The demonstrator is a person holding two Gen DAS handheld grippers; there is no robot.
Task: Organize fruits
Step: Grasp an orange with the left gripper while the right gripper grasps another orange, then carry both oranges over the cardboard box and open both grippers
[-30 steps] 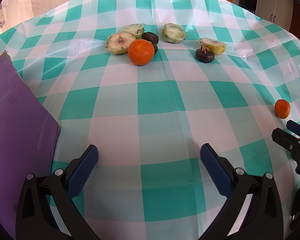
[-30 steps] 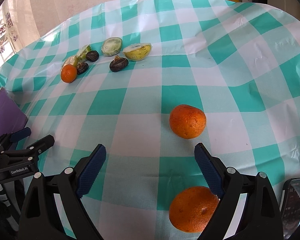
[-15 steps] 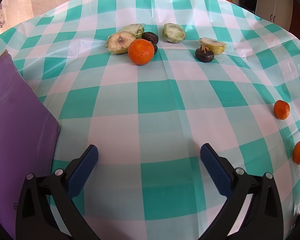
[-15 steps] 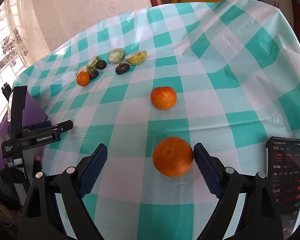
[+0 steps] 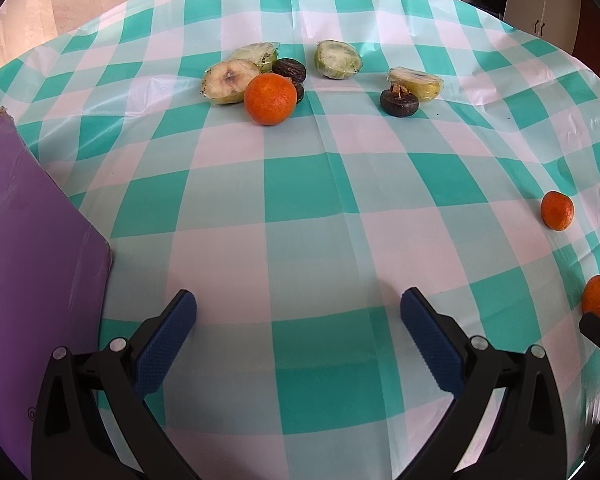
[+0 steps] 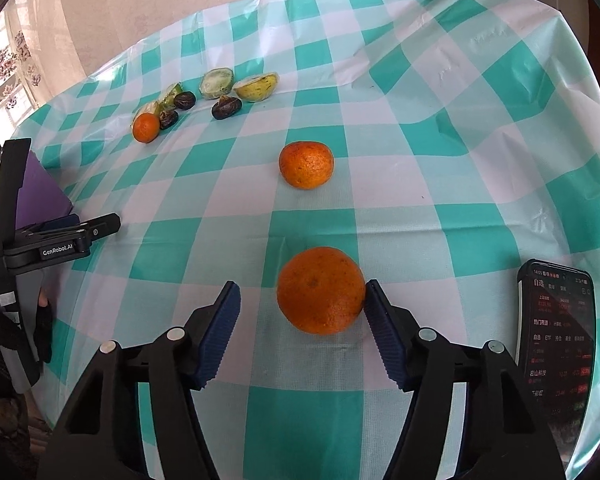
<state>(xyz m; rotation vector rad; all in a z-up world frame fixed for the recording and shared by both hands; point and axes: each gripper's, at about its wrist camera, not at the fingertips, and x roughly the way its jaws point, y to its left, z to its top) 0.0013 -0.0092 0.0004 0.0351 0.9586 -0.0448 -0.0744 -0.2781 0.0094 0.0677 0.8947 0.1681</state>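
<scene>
In the right wrist view, my right gripper (image 6: 302, 300) is open around a near orange (image 6: 320, 290); its right pad touches or nearly touches the fruit, the left pad stands apart. A second orange (image 6: 306, 164) lies farther on. A third orange (image 6: 145, 127) sits by cut green fruit halves (image 6: 217, 83) and dark fruits (image 6: 226, 107) at the far left. In the left wrist view, my left gripper (image 5: 298, 306) is open and empty over the checked cloth. The far orange (image 5: 270, 98), fruit halves (image 5: 230, 82) and dark fruit (image 5: 399, 103) lie ahead; two oranges (image 5: 557, 211) lie right.
A purple board (image 5: 28, 260) lies at the left of the table. A phone (image 6: 556, 344) with a lit screen lies at the right, next to my right gripper. The teal and white checked cloth (image 6: 420, 120) covers the table; its far edge drops off.
My right gripper has pulled back and risen, then closed in around the near orange, its jaws narrower. The left gripper has hardly moved.
</scene>
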